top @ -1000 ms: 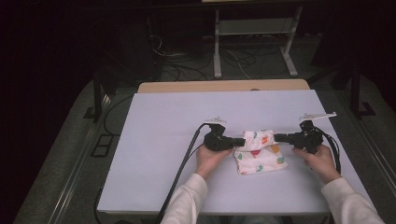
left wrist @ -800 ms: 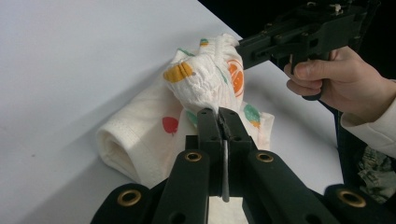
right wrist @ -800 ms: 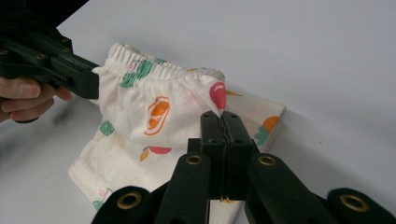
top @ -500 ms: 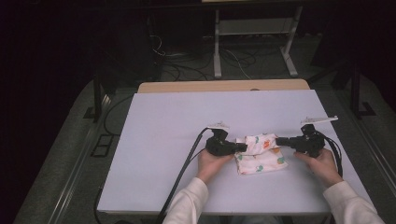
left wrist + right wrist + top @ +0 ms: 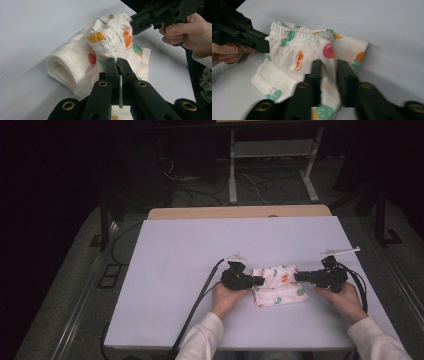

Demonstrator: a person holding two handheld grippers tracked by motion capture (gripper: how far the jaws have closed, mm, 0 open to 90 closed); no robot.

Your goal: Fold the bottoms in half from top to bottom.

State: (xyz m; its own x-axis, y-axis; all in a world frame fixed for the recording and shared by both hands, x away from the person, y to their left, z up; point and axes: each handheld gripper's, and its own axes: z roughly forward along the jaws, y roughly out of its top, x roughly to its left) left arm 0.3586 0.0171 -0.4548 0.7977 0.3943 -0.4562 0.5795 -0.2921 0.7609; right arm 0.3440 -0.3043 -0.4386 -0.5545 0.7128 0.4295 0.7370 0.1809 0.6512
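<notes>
A small white garment point(image 5: 277, 287) with a fruit print and an elastic waistband lies folded on the white table point(image 5: 200, 250). My left gripper point(image 5: 259, 280) is shut on a bunched bit of the waistband point(image 5: 110, 42), its tips point(image 5: 117, 60) pinched together. My right gripper point(image 5: 297, 276) is at the garment's right end. Its jaws have just been opening and now stand apart point(image 5: 329, 62). A fold of the cloth point(image 5: 328, 53) lies loose between them. Each gripper view shows the other gripper across the garment: the right one point(image 5: 140, 21) and the left one point(image 5: 262, 45).
Both hands rest near the table's front edge. Cables trail from the grippers, one running off the front left point(image 5: 195, 310). A wooden board point(image 5: 240, 212) borders the table's far edge. Dark floor with cables and a stand point(image 5: 232, 185) lies beyond.
The garment's top edge has sunk a little toward the table between the grippers. Both hands have stayed nearly where they were.
</notes>
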